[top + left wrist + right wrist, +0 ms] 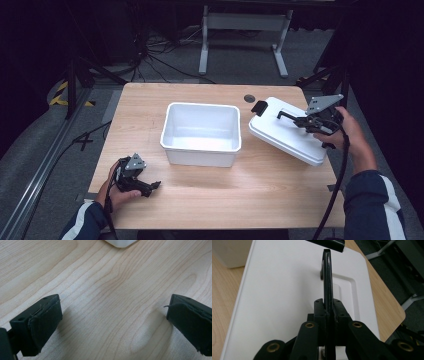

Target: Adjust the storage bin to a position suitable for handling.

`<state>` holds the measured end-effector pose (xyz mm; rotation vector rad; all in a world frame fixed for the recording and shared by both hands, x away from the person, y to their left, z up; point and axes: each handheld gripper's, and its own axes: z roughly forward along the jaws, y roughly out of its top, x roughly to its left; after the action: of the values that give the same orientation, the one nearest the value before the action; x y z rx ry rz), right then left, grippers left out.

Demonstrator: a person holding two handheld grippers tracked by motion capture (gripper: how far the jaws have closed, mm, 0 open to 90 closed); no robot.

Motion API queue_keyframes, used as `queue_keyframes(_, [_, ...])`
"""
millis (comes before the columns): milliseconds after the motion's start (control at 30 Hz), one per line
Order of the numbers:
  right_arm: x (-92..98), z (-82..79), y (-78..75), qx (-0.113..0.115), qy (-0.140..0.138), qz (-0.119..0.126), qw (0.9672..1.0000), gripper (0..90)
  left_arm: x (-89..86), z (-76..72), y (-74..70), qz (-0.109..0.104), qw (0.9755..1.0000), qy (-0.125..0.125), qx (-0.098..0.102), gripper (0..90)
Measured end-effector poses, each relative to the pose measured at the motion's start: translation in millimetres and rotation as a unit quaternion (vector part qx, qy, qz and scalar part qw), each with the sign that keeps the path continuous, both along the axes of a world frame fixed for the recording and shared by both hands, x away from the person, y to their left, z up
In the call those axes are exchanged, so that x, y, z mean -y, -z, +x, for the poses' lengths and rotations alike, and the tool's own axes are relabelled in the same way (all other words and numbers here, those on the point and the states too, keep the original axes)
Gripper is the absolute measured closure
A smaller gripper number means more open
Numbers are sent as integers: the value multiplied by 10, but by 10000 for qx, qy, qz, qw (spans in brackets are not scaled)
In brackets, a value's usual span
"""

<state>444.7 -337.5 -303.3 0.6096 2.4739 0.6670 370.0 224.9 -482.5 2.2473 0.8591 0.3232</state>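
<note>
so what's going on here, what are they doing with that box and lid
A person sits at a wooden table with a gripping tool in each hand. The right tool is shut on the black handle of a white lid, which is tilted, its right end raised, beside an open white box. The box looks empty. The left tool rests low near the table's front left, its jaws open and holding nothing.

A light wood-grain rectangular table (210,190) with a dark round cable grommet (249,98) near its far edge stands on grey carpet (30,150), beyond it a white metal frame (244,30) and black cables (155,55).
</note>
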Motion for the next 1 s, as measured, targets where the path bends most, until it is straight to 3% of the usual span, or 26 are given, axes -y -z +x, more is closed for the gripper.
queue_keyframes(367, [-82,238,491,-403,50,-95,9991,843,0,0,0,0,10000,0,0,6])
queue_keyframes(633, [-129,308,679,-528,78,-220,9983,842,0,0,0,1,10000,1,-1,6])
queue_keyframes(1000, [-135,364,805,-634,97,-216,9977,839,-2,15,-3,38,10000,68,12,4])
